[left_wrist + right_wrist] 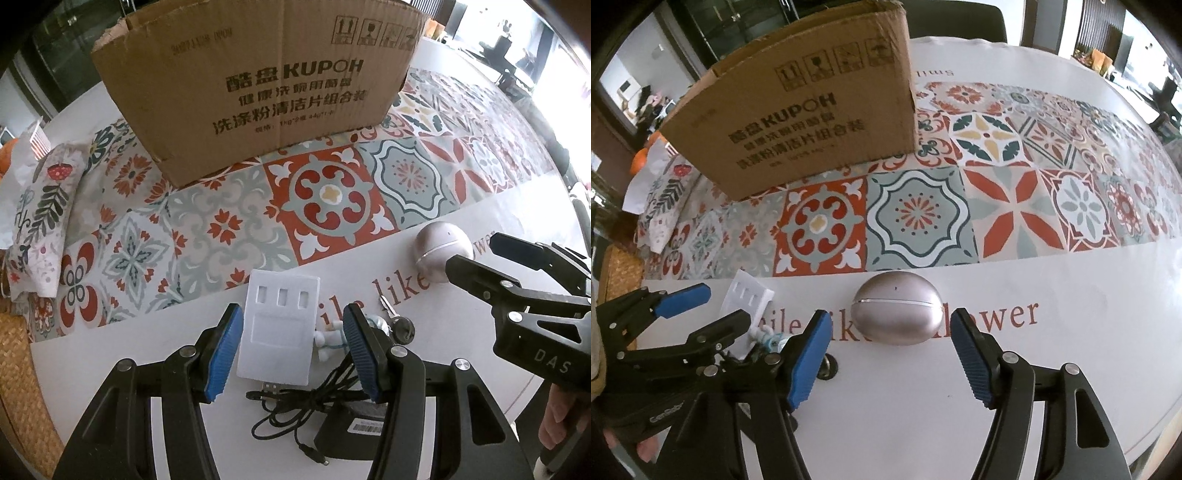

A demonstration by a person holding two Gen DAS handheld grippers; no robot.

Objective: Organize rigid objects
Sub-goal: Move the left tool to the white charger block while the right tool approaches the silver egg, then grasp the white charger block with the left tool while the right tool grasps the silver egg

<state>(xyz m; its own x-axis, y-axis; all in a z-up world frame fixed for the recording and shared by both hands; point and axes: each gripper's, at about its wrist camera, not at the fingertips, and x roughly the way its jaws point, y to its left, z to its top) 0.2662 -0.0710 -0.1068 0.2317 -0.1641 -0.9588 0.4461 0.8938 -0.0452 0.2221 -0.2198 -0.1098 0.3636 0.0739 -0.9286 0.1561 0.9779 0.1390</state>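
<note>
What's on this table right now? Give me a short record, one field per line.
Surface: tablecloth with tile pattern
Container: cardboard box, at the far side
Left tool: open, over the white foam tray
Right tool: open, either side of the silver egg-shaped case, not touching
Nearby: astronaut figurine, key, black cable, black adapter

A tile-patterned tablecloth [1008, 210] covers the table, with a floral cushion [42, 206] at its edge.
</note>
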